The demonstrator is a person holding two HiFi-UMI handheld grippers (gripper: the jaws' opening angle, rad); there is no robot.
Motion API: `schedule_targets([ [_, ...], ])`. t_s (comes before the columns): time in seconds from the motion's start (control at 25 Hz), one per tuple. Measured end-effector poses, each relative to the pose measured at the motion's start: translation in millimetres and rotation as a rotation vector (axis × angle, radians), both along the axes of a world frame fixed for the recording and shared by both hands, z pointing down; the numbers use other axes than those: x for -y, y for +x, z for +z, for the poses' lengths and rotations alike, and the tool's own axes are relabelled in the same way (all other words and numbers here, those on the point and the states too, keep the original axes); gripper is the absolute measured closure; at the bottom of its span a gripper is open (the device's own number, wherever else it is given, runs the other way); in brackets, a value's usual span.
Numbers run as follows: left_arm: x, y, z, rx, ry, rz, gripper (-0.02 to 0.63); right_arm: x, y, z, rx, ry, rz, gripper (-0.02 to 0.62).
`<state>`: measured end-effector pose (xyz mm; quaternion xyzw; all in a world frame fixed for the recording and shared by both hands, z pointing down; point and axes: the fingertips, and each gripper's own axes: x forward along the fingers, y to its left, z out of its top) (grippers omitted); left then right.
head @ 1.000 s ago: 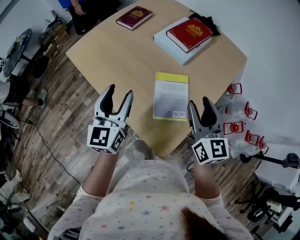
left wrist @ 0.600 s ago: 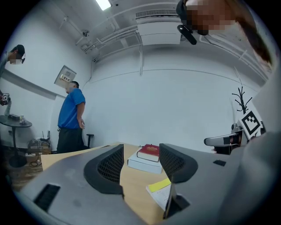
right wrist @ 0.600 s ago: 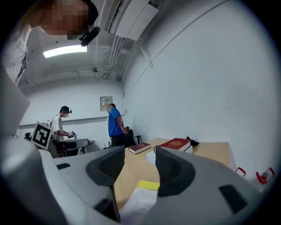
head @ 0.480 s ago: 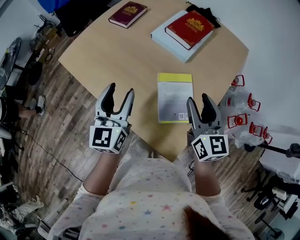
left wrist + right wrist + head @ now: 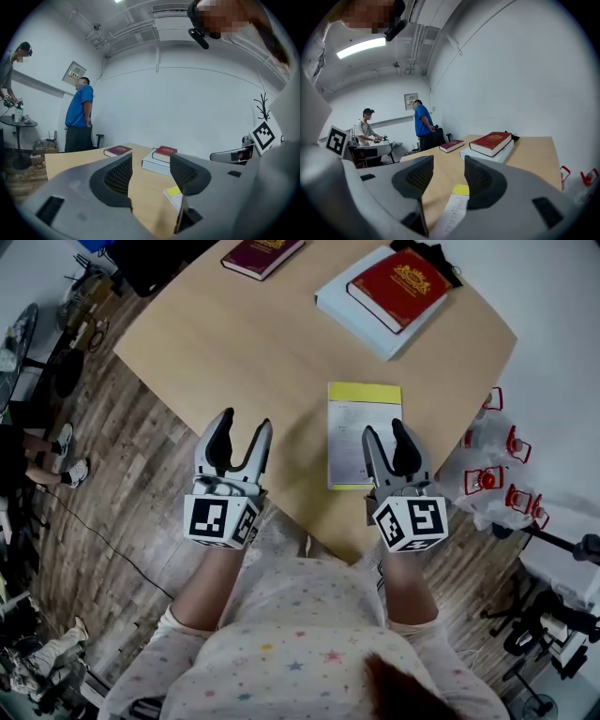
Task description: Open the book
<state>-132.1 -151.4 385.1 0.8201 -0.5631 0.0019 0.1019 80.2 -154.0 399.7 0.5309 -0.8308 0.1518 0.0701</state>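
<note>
Head view: light wood table (image 5: 244, 343). The book (image 5: 352, 427), thin with a yellow band along its far end, lies closed and flat near the table's near edge, toward the right side. The right gripper (image 5: 386, 430) hangs over the book's near right corner, jaws moderately apart, nothing held; contact with the cover cannot be told. The left gripper (image 5: 242, 426) sits at the near edge, left of the book and clear of it, jaws apart about as wide, empty. At the far right corner a red book (image 5: 401, 287) is stacked on a pale book (image 5: 349, 313); a maroon book (image 5: 262, 251) lies at the far edge. Red-capped bottles (image 5: 487, 474) stand off the table's right side. Left gripper view: jaws parted, only bare tabletop between them, the yellow band just right of the gap. Right gripper view: jaws parted, the closed book directly below the gap, not gripped. A person in a blue shirt (image 5: 423, 124) stands beyond the table.
</note>
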Motion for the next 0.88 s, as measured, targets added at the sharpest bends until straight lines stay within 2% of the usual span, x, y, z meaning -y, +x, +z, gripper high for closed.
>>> schedule_targets([
  [0.4,5.8,-10.3,26.5,-0.001,-0.040,-0.019,0.376,18.6,-21.1,47.7,-0.040,-0.088,-0.015,0.403],
  [0.88,14.1,-22.8,50.9,0.004,-0.079,-0.049,0.377,28.1,-48.5,115.8,-0.145,-0.210,-0.041,0.419],
])
